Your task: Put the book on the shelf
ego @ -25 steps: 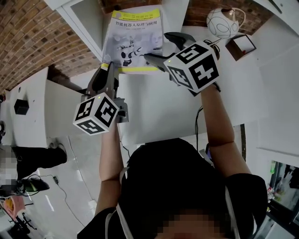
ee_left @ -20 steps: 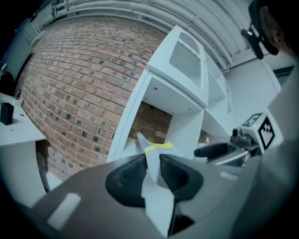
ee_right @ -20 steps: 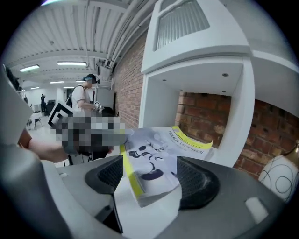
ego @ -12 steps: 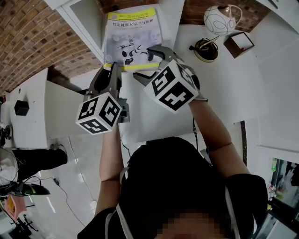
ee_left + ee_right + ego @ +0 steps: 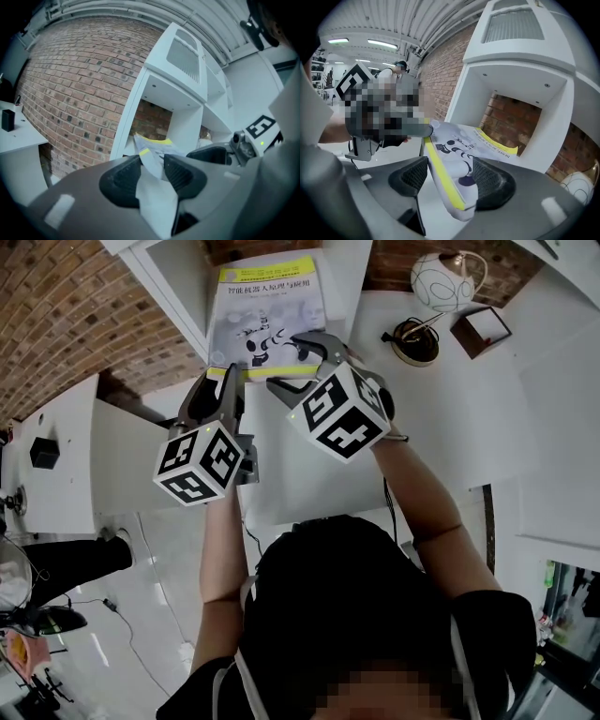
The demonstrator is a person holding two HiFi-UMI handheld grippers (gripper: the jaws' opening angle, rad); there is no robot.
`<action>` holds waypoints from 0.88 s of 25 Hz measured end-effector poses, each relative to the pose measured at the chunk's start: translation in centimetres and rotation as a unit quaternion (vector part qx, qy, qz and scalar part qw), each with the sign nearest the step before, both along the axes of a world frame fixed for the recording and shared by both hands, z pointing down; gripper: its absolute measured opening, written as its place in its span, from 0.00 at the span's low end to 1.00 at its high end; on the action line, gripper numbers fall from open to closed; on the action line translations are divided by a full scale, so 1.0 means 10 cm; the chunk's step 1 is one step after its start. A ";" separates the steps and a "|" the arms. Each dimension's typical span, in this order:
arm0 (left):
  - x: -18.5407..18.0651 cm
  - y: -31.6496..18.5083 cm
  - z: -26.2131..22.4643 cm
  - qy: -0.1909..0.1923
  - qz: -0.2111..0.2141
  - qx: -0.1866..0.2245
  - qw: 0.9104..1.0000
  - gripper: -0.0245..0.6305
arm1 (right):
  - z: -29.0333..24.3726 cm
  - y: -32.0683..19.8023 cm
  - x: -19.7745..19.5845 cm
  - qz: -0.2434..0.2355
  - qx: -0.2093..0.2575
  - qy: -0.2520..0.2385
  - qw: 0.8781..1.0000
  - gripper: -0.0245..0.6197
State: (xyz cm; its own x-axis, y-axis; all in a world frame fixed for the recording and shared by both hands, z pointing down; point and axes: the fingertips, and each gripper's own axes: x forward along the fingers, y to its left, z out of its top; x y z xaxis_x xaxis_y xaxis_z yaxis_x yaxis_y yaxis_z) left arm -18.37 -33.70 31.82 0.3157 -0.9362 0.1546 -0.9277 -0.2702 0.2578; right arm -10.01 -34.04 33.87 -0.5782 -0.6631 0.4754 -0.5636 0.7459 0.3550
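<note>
I am swapping grips on the book [image 5: 272,306]: left claw [image 5: 217,381] is loosening open, right claw [image 5: 286,362] is closing, not yet clamped.

Black shirt [image 5: 356,587]; grey, cube-marked left gripper [image 5: 220,377] and right gripper [image 5: 282,362].

The right gripper [image 5: 452,169] has a book [image 5: 461,149] between its jaws.
The jaws have just been closing, but one jaw does not touch the book. A white shelf [image 5: 520,70] stands open behind the book.
</note>
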 end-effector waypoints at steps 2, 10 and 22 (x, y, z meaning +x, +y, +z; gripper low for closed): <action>-0.03 -0.01 0.01 -0.005 -0.008 0.000 1.000 0.27 | 0.00 -0.01 -0.01 0.000 0.001 -0.005 1.000 0.52; -0.12 -0.05 0.05 -0.023 -0.031 0.007 0.999 0.33 | -0.02 -0.13 -0.01 0.003 0.011 -0.018 1.000 0.53; -0.01 -0.08 0.16 -0.057 -0.017 0.010 0.998 0.24 | 0.00 -0.44 0.00 0.024 0.030 -0.038 0.999 0.54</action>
State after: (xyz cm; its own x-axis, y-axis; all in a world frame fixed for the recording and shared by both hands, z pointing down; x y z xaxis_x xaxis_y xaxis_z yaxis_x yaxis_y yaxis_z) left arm -18.48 -34.46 33.44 0.2656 -0.9491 0.1694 -0.9592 -0.2425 0.1454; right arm -10.03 -38.46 33.91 -0.5771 -0.7173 0.3904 -0.6256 0.6956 0.3533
